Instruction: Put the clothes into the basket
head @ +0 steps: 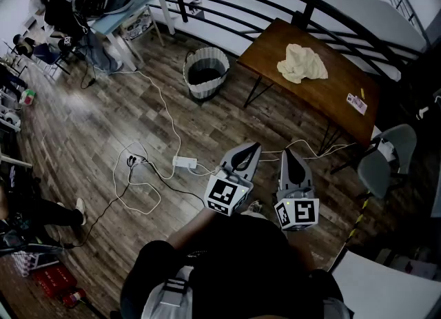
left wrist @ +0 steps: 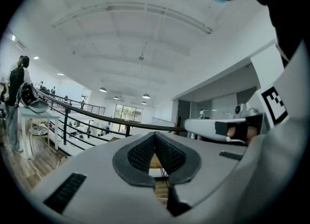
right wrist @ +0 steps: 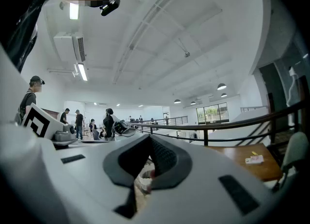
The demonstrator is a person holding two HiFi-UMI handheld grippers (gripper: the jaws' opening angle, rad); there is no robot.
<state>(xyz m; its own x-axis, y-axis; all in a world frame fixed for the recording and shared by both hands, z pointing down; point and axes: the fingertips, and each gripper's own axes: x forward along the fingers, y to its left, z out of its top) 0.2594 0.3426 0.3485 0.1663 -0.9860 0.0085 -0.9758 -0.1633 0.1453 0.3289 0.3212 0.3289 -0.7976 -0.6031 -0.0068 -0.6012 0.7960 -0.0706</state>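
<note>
1. Both your claws, left gripper and right gripper, are pinched closed and empty.
2. Crumpled cream cloth lies toward the smooth wooden table's railing end.
3. Round ribbed basket stands beyond the table's left corner, with open plank floor around it.

One basket in the upper middle. One pile of clothes on one brown worktop. One grey chair at the right. One white power strip.
</note>
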